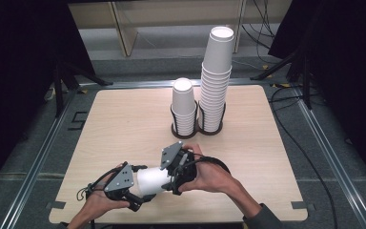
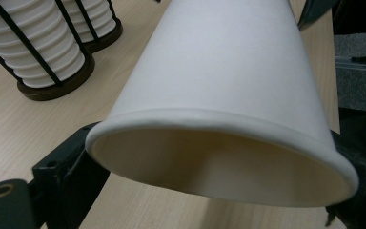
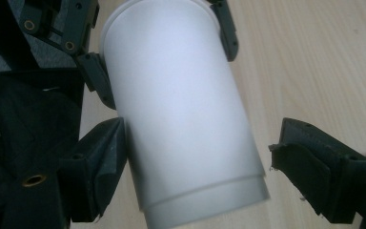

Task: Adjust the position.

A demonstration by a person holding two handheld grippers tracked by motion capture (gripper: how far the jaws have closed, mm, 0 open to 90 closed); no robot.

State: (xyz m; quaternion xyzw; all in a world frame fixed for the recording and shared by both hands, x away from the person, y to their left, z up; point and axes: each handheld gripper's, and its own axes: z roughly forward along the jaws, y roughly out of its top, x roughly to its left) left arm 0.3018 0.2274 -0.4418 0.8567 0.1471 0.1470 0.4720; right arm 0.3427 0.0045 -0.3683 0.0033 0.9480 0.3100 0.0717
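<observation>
No text, label, brand, number or sign can be read in any view. The white paper cup [image 1: 152,180] is plain on its wall and rim, the stacked white paper cups [image 1: 215,81] in their dark wire holders carry no print, and the pale wooden tabletop [image 1: 124,124] bears no marking. The black tongs show only bare plastic and screw holes, with no lettering that can be made out.
</observation>
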